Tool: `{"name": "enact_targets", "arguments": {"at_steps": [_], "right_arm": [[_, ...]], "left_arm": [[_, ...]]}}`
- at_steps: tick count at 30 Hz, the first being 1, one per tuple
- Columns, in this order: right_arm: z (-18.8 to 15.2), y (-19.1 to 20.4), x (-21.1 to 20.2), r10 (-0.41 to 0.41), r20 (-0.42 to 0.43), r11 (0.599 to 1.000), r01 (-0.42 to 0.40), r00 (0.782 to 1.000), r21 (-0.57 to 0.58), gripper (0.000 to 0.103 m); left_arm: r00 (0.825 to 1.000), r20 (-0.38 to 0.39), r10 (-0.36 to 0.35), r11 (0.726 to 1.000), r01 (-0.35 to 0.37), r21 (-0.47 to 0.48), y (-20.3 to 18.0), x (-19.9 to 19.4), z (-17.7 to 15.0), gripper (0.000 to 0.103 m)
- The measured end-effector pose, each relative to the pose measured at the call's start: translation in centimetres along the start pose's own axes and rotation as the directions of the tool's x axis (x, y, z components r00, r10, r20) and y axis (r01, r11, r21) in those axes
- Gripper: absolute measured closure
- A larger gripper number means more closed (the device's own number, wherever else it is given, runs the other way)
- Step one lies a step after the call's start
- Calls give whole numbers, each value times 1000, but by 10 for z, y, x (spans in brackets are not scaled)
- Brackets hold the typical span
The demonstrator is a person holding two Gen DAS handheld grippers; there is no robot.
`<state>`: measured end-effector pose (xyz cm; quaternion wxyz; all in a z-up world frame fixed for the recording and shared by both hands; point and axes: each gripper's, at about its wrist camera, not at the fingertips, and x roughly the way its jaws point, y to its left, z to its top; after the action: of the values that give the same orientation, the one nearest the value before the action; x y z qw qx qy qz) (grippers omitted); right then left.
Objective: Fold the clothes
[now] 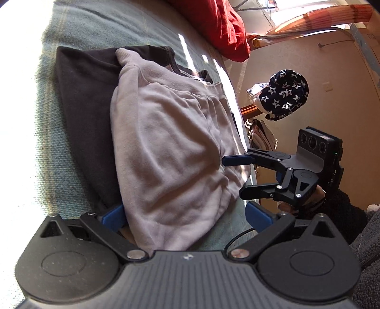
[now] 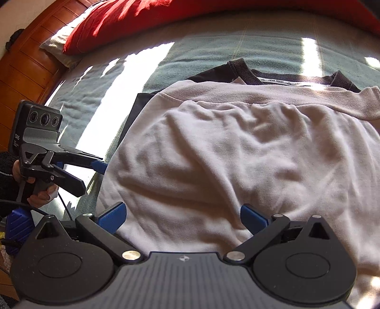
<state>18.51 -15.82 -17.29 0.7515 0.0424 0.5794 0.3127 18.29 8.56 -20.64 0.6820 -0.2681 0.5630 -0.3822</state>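
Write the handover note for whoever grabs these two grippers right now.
Left gripper: open, holding nothing, at the near edge of the pale pink garment.
Right gripper: open, holding nothing, over the same garment's near hem.
Things: the pink garment lies partly folded and wrinkled on top of a black shirt, both on the green bedspread.
Done: the pink piece looks folded over once.
Left: smooth it, finish its fold, then fold the black shirt underneath.

Bed: grey-green cover under hard sun stripes.
Pillow: red, at eleven o'clock.
Headboard: orange wood (slatted).
Wall: beige.
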Motion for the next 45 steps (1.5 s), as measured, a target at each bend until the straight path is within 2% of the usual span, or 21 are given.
{"name": "enact_targets", "arguments": {"at_steps": [2, 4, 6, 9, 10, 13, 16, 18, 22, 26, 27, 30, 33, 35, 37, 40, 45], "right_arm": [[-2, -4, -8, -21, 11, 1000, 21, 1000, -5, 0], [1, -9, -17, -39, 53, 999, 39, 998, -9, 0], [8, -17, -24, -65, 99, 998, 65, 993, 9, 0], [19, -34, -24, -99, 155, 995, 93, 983, 42, 0], [23, -40, -23, -101, 170, 994, 93, 980, 52, 0], [34, -61, -10, -82, 172, 995, 70, 982, 74, 0], [42, -79, 6, -126, 178, 991, 115, 976, 70, 0], [49, -92, 12, -157, 230, 987, 143, 960, 77, 0], [64, -105, 10, -187, 290, 978, 150, 939, 144, 0], [58, -87, -8, -229, 270, 972, 207, 935, 108, 0], [53, -82, -15, -241, 265, 970, 227, 934, 84, 0], [34, -72, -32, -277, 244, 961, 274, 929, 49, 0], [11, -76, -32, -325, 192, 946, 319, 926, 62, 0], [0, -82, -24, -349, 154, 937, 341, 924, 76, 0], [-9, -89, -13, -363, 119, 931, 355, 924, 88, 0], [-11, -92, -5, -367, 135, 930, 361, 920, 66, 0], [-8, -103, -6, -345, 146, 936, 328, 927, 130, 0]], "left_arm": [[997, 45, 61, 996, -64, 66, -15, -15, 8, 1], [993, 100, 65, 988, -78, 133, -30, -22, 24, 1], [992, 126, 4, 986, -25, 165, -40, -15, 40, 1], [993, 95, -71, 983, 54, 173, -45, 18, 56, 1], [995, 73, -64, 984, 50, 173, -42, 32, 57, 1], [998, 53, 35, 988, -42, 147, -29, 55, 52, 1], [990, 107, 88, 986, -102, 131, -18, 47, 44, 1], [983, 128, 134, 983, -148, 107, -11, 39, 43, 1], [976, 145, 162, 976, -180, 119, -19, 31, 47, 1], [968, 176, 178, 961, -210, 181, -44, 28, 50, 1], [962, 170, 214, 952, -245, 186, -47, 33, 50, 1], [926, 147, 347, 910, -370, 189, -52, 50, 50, 1], [899, 125, 420, 883, -437, 171, -47, 66, 50, 1], [887, 131, 442, 873, -459, 166, -48, 71, 50, 1], [881, 131, 456, 866, -472, 165, -50, 74, 51, 1], [877, 124, 464, 862, -479, 167, -50, 76, 52, 1], [877, 126, 464, 863, -480, 159, -49, 77, 51, 1]]}}
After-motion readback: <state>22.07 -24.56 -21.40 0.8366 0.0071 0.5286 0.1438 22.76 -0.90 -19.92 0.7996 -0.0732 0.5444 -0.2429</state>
